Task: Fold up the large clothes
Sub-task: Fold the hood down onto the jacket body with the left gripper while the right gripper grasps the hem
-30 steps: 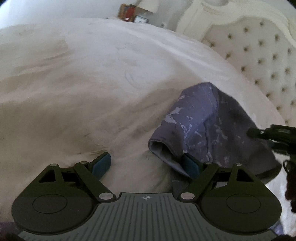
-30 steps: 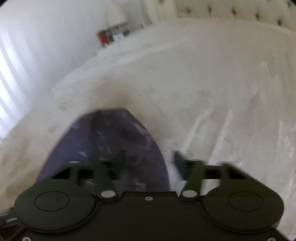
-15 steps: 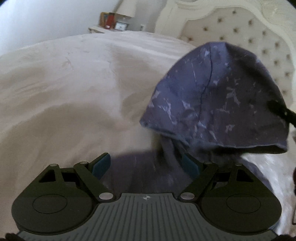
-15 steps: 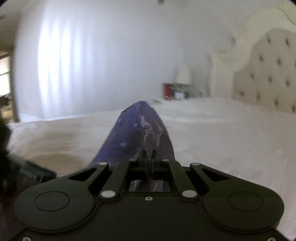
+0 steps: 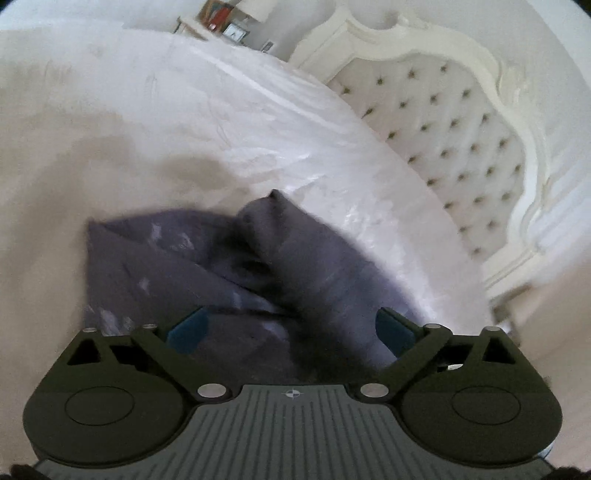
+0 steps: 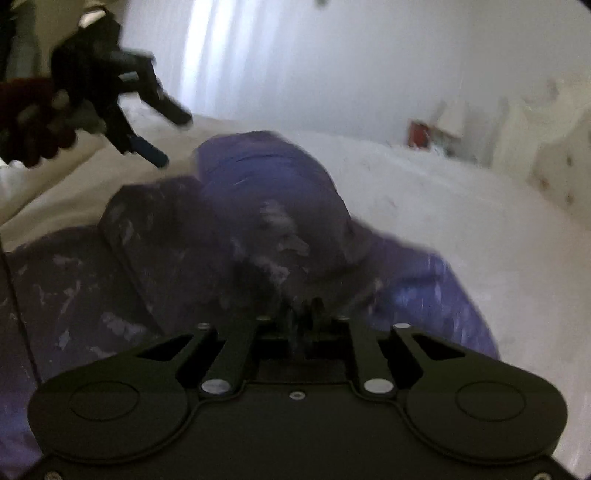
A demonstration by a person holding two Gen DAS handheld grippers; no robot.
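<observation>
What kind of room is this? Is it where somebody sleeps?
Most likely a bedroom. There's a big bed with a pale cover, a white tufted headboard, and a bedside table with a lamp. A purple garment lies on the bed.

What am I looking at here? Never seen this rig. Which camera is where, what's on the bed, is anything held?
No robot: a person holds a two-finger gripper in each hand, each with a fisheye camera looking along its fingers. One picture is from the left gripper, one from the right gripper. A purple patterned garment lies crumpled on a white bed. The left's jaws stand wide, just opened further, gripping nothing. The right's are nearly together at the cloth, just opening; blur hides whether they pinch it.
</observation>
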